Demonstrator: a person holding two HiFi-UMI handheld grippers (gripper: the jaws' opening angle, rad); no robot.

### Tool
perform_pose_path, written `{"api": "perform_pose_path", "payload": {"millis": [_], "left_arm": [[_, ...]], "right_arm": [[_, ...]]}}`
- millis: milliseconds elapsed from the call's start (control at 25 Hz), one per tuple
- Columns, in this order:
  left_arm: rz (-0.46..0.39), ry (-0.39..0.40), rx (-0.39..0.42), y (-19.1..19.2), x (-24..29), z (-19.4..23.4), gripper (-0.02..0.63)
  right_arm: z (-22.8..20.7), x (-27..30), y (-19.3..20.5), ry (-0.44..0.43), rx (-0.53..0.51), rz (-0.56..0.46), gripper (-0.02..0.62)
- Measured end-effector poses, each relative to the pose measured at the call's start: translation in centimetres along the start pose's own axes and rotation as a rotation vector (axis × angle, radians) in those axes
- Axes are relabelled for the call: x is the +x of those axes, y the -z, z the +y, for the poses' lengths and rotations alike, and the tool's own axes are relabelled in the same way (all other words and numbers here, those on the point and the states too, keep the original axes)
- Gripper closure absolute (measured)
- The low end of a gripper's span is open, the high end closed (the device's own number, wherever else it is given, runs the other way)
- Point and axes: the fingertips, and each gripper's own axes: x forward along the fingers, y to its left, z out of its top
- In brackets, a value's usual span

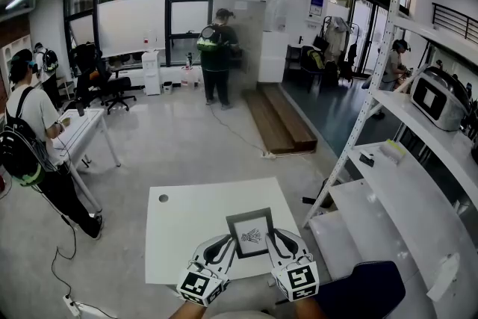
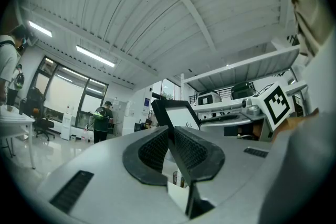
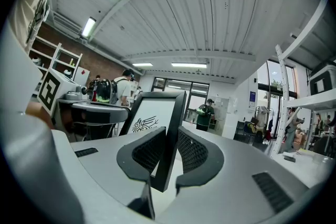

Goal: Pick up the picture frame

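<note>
The picture frame [image 1: 251, 234] is black-edged, with a white sheet that carries a small dark drawing. It is held over the near edge of the white table [image 1: 179, 228]. My left gripper [image 1: 227, 247] is shut on its left edge and my right gripper [image 1: 275, 241] on its right edge. In the left gripper view the frame [image 2: 178, 114] stands edge-on, pinched between the dark ribbed pads [image 2: 155, 150] of that gripper [image 2: 171, 140]. The right gripper view shows the frame's [image 3: 152, 115] black edge clamped by my right gripper [image 3: 169, 148], the drawing facing left.
A white shelf unit [image 1: 407, 194] with an appliance [image 1: 441, 97] on it runs along the right. A dark blue seat [image 1: 366, 287] sits at the bottom right. A person with a backpack [image 1: 33, 138] stands by a desk at the left; a wooden platform [image 1: 280, 119] lies beyond.
</note>
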Motion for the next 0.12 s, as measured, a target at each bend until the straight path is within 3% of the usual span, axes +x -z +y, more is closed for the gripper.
{"api": "perform_pose_path", "payload": {"millis": [120], "left_arm": [[-0.002,0.001,-0.002,-0.29,-0.03,0.04,0.561]], "right_arm": [[0.13,0.04,-0.09,0.000,0.003,0.001,0.518]]}}
